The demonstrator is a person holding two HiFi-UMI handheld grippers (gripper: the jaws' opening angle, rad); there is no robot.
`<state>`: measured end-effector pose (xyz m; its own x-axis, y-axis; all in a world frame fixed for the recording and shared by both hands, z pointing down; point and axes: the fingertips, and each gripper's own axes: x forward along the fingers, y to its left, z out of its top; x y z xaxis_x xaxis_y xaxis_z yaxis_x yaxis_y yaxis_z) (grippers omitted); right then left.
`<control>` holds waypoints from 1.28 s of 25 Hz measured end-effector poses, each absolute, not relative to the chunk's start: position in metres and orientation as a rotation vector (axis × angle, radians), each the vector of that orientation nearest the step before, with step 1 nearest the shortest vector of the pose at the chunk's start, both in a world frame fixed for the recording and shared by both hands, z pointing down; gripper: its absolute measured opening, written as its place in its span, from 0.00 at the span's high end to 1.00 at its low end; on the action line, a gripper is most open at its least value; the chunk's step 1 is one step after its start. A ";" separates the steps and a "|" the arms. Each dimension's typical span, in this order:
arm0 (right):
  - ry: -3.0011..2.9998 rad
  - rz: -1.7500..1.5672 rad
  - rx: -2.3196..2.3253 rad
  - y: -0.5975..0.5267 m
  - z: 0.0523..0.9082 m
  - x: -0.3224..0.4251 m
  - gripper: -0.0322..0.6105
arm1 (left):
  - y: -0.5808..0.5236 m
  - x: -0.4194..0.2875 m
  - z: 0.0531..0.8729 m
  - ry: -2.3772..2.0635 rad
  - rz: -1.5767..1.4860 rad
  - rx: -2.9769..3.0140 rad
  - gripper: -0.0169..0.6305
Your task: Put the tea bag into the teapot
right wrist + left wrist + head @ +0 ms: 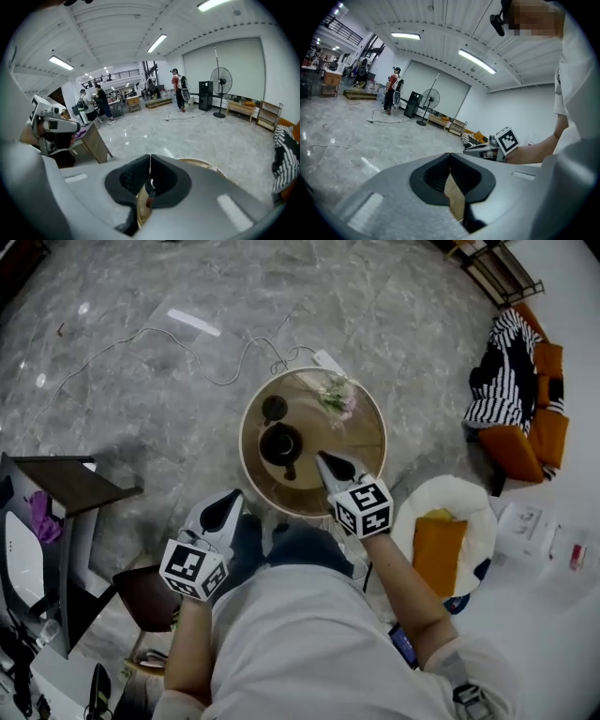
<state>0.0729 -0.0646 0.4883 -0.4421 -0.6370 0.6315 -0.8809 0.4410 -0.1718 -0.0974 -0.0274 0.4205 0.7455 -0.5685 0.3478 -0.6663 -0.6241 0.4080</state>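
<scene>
No tea bag positively identified in any view. Best candidate: a small reddish-brown scrap (149, 202) just under the tips of the right gripper (150, 161), whose jaws are pressed together. A thin pale line in their seam may be its string, or only light. Judged light, limp, easily torn paper that will swing; take it by string or tag, never the pouch. The dark round teapot (280, 443) sits just ahead of and below those tips, on the round wooden table (370, 442); a small dark round piece (274, 409), likely its lid, lies beyond it. The left gripper (450, 157), apart from the pot, is also closed. The tan wedge (454, 199) under its tips could be wrapper or tabletop. The pot's inside is too dark to read.
</scene>
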 end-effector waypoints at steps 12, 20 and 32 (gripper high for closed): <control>-2.295 0.434 1.566 -0.020 0.341 0.135 0.94 | -0.051 -0.025 0.322 -0.741 0.191 2.694 0.96; -2.312 0.294 1.721 0.015 0.274 0.170 0.94 | -0.044 0.014 0.266 -0.666 0.118 2.811 0.96; -2.299 0.185 1.844 0.046 0.238 0.190 0.94 | -0.032 0.043 0.225 -0.628 0.067 2.947 0.96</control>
<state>0.1899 0.0458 0.2378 -0.2095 -0.9519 0.2234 -0.9754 0.2194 0.0203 0.0434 -0.0325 0.2253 0.9126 -0.4029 0.0695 -0.4085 -0.9055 0.1150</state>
